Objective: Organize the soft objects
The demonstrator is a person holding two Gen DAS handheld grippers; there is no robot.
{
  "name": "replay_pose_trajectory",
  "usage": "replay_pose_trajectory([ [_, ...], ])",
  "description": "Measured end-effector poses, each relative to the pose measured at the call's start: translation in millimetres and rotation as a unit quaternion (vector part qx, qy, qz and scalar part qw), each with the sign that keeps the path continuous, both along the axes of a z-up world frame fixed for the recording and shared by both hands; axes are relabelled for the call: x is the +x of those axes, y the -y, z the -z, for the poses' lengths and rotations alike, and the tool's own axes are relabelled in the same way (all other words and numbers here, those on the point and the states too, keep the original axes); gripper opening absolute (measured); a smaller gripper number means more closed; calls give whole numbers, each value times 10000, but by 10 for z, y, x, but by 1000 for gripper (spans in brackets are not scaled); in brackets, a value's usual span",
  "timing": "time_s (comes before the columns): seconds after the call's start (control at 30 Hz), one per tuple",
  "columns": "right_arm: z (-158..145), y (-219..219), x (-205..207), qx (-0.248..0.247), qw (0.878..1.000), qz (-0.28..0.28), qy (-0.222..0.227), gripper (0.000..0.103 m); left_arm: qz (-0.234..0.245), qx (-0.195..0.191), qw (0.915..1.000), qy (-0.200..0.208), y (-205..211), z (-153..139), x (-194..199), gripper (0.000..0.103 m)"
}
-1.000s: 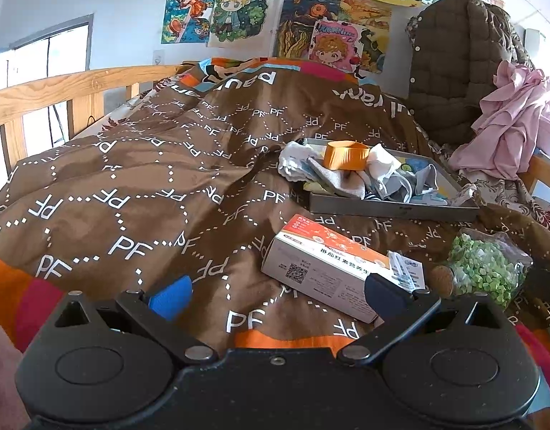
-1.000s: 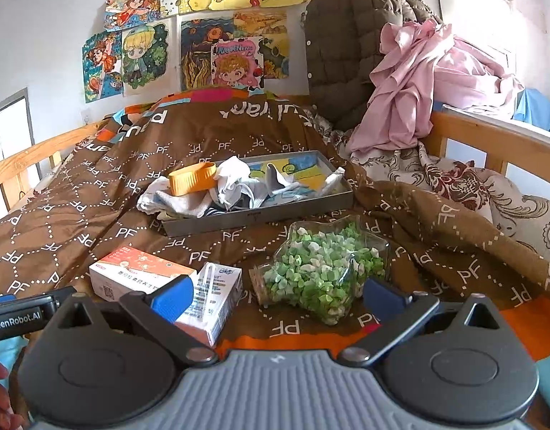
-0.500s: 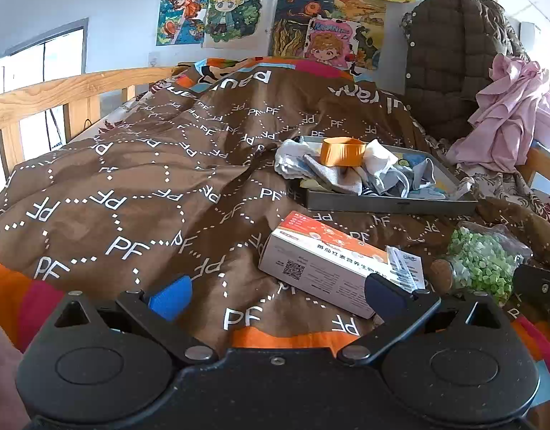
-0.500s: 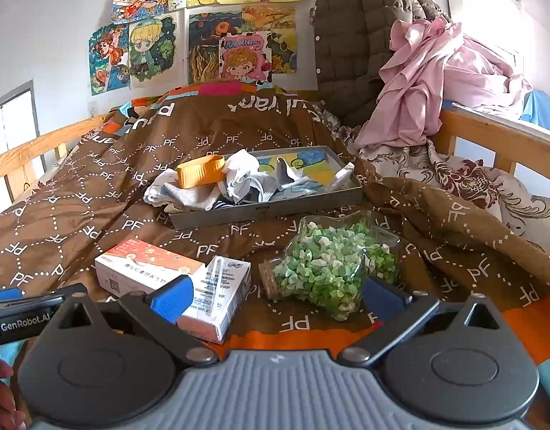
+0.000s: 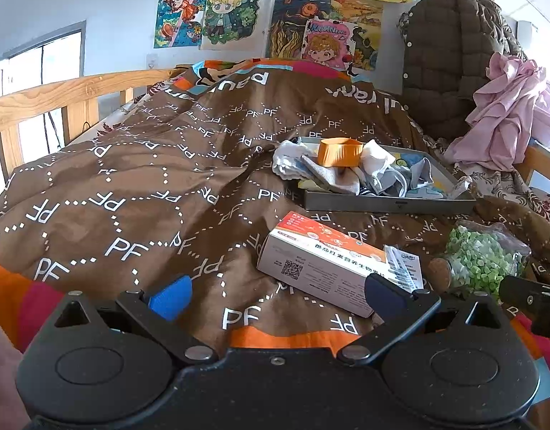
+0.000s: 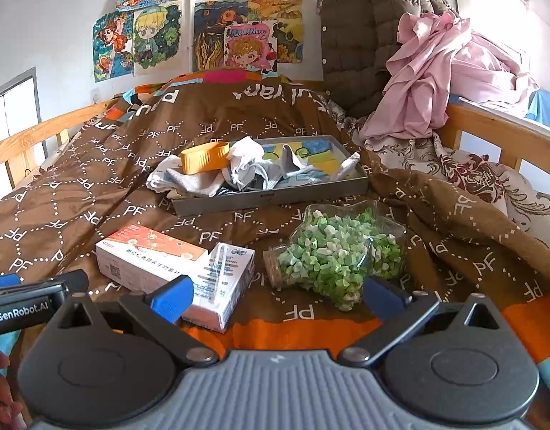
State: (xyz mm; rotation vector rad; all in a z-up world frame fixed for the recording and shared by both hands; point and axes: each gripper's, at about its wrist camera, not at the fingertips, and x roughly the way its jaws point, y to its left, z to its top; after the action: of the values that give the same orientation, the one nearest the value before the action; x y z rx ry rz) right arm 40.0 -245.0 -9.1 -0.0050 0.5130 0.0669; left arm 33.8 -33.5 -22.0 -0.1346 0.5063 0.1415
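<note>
On a bed covered by a brown quilt (image 5: 138, 186), crumpled socks (image 6: 217, 179) already lie heaped in a grey tray (image 6: 275, 199) under an orange band (image 6: 204, 157), sorting apparently unfinished, well beyond the left tool (image 5: 275, 290) and right tool (image 6: 278, 295), both spread wide, holding nothing.

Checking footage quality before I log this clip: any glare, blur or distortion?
Left wrist view: sharp, the window blown out white, bed rail bowed by the fisheye. Right wrist view: sharp, soft even daylight, glints on the clear jar of green bits, dark vignette in the corners.
</note>
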Motion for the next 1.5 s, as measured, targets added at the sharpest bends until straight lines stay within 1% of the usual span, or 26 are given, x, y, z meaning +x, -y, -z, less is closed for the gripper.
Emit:
replay_pose_trajectory([
  [1.5,40,3,21,34,9999,31,-108,103,-14,10,10000,-9,-1,4,-14,102],
])
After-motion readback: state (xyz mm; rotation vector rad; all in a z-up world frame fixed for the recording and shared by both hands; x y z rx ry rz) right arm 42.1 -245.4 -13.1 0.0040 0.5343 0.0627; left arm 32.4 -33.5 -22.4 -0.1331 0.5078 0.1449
